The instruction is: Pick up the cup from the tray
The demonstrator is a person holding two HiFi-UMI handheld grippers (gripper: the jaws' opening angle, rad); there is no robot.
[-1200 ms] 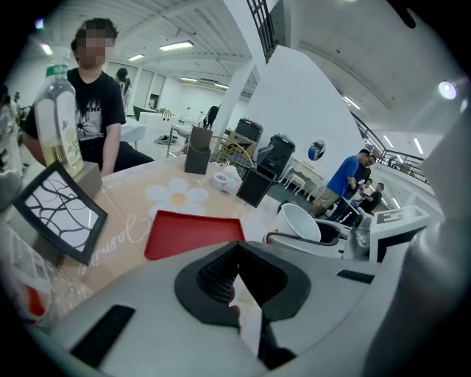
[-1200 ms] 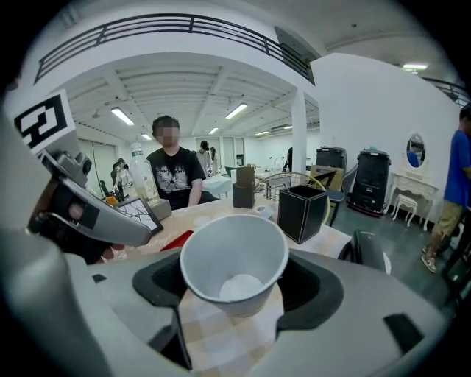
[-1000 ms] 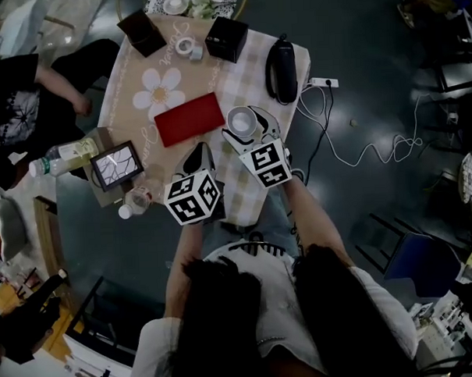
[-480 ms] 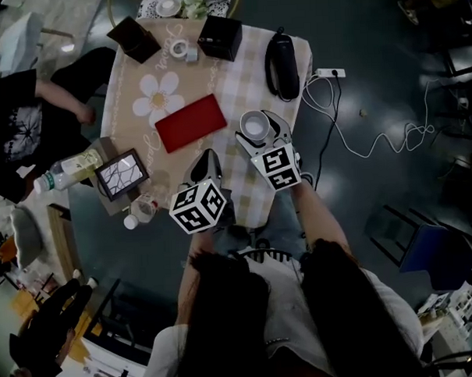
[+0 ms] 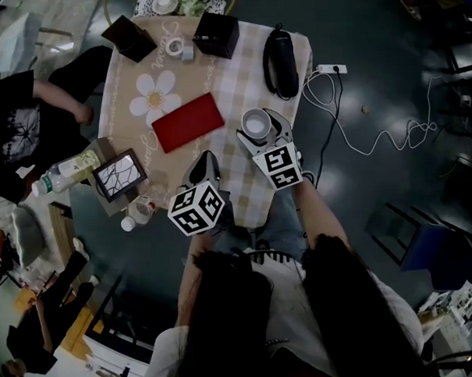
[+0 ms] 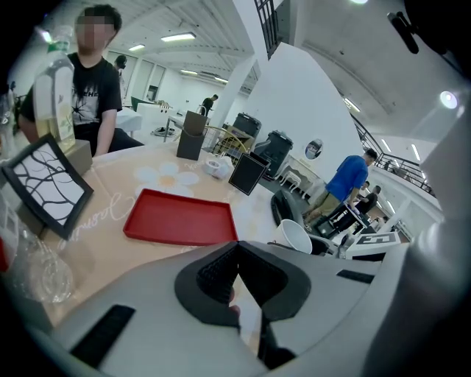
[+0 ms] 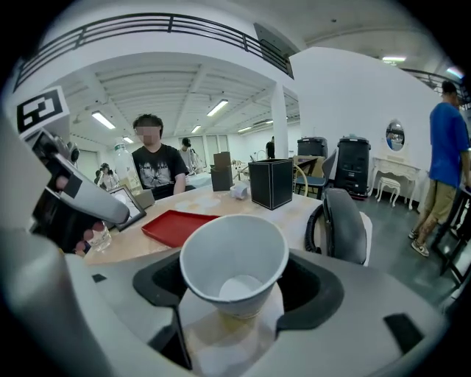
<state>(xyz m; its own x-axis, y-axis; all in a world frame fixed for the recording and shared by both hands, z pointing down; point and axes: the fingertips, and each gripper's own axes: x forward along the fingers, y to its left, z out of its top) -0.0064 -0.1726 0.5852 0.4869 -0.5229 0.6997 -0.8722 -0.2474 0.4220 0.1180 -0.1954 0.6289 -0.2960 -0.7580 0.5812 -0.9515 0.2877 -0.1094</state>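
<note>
The cup [image 5: 256, 124] is clamped low between the right gripper's [image 5: 258, 133] fingers, off the tray [image 5: 188, 122] and over the checked cloth [image 5: 244, 187]. The tray lies at 9 o'clock from it, a black pouch [image 5: 281, 62] at 1, and nothing blocks it. The cup's axis is near upright, mouth up. The left gripper's [image 6: 237, 249] fingers are together, empty.

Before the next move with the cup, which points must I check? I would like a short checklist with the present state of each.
1. White paper cup sits between the right gripper's jaws: ok.
2. Cup is off the red tray: ok.
3. Cup stands upright, mouth up: ok.
4. Cup base is clear of the tablecloth: cannot tell.
5. Left gripper has jaws together, holding nothing: ok.
</note>
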